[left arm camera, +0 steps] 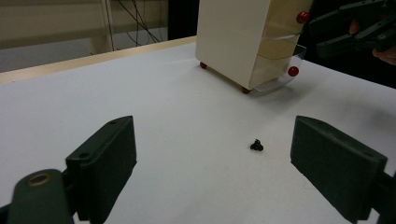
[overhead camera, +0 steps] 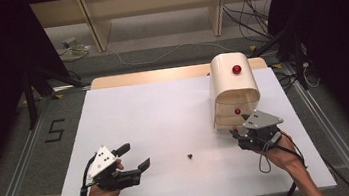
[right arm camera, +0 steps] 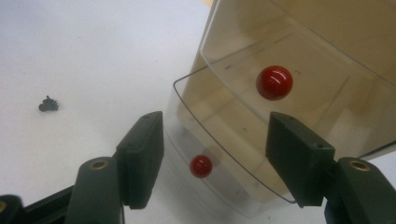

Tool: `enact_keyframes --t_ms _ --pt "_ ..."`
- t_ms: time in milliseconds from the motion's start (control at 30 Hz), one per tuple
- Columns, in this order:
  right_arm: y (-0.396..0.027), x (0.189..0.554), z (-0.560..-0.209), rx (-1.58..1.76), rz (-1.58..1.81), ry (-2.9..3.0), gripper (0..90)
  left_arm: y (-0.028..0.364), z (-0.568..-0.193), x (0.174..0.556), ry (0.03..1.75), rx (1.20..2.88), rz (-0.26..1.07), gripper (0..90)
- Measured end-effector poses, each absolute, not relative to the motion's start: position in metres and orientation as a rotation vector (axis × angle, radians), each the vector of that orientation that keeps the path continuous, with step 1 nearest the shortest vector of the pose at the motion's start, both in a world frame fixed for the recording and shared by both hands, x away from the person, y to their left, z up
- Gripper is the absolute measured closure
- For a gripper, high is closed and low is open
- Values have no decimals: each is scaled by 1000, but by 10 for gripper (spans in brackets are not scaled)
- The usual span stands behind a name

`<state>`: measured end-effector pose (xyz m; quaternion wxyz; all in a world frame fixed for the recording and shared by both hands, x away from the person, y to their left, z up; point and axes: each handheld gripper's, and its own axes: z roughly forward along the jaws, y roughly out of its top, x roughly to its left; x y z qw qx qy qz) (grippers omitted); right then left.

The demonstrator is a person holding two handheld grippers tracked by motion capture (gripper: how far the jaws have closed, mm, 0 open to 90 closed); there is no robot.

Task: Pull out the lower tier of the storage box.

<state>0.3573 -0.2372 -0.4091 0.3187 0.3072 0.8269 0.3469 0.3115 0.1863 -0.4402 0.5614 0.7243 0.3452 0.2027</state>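
A cream drawer cabinet [overhead camera: 234, 88] with clear drawers and red knobs stands at the table's right rear. One low clear drawer [right arm camera: 224, 140] sticks out a little. My right gripper [overhead camera: 240, 134] is open right in front of it, its jaws [right arm camera: 217, 135] flanking the drawer front, with one red knob [right arm camera: 274, 82] above them and another red knob [right arm camera: 201, 166] below. A tiny black object [overhead camera: 189, 155] lies on the white table, also seen ahead of my left gripper [left arm camera: 215, 140] as a black speck [left arm camera: 256, 145]. My left gripper [overhead camera: 137, 155] is open at the front left, holding nothing.
The white table [overhead camera: 154, 110] has bare room across its left and middle. Its wooden back edge [overhead camera: 149, 76] borders a floor with cables and a wooden frame [overhead camera: 99, 31]. From the left gripper view, the cabinet [left arm camera: 233, 42] and the right gripper [left arm camera: 355, 28] lie far right.
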Motion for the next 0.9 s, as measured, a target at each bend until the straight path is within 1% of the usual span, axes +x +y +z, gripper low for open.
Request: enact_keyframes --t_ms 467,900 --pt "-235 372 -408 757 845 2286 439 187 -440 312 812 1708 478 140" --pt "-232 381 -414 750 786 2331 507 186 -440 312 812 1708 479 141"
